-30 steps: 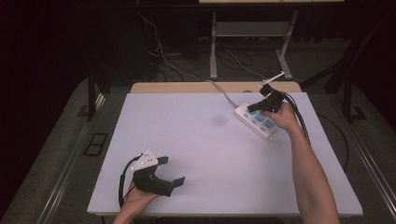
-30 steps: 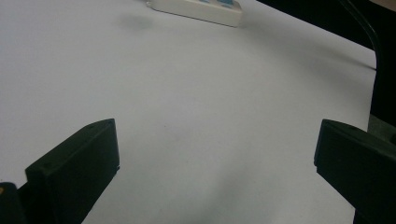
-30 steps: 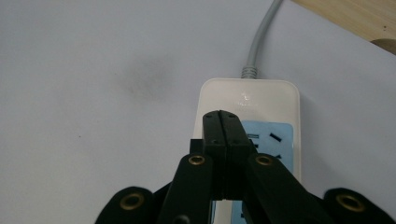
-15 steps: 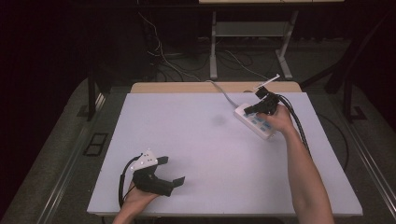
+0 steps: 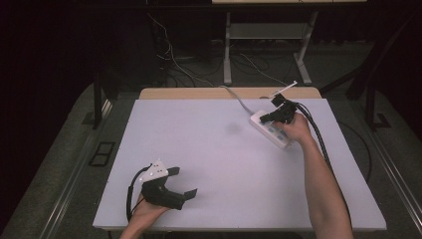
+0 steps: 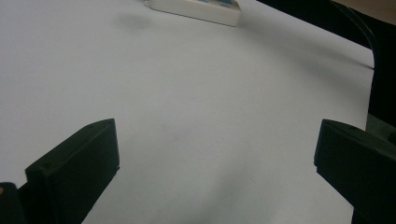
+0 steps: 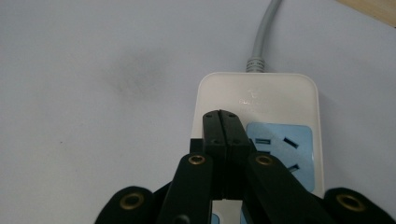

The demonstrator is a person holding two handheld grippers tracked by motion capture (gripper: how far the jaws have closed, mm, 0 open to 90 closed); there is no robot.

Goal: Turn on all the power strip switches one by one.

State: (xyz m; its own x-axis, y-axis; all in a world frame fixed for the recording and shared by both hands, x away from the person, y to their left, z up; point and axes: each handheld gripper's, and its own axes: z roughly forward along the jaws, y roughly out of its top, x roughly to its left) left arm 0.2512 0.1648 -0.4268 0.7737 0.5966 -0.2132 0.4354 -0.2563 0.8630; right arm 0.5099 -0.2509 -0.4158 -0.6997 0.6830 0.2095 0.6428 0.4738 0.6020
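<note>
At the lower left of the high view, the left gripper is held low over the table, its jaws spread wide apart with nothing between them. Farther off, at the upper right, the power strip is seen lying flat, its long axis running from upper left to lower right, with its grey cord leaving the upper-left end. The right gripper is poised over that end, its jaws pressed together on nothing.

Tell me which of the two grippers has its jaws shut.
The right gripper, over the white power strip, has its jaws pressed together. The left gripper, at the table's near edge, stands wide open.
</note>
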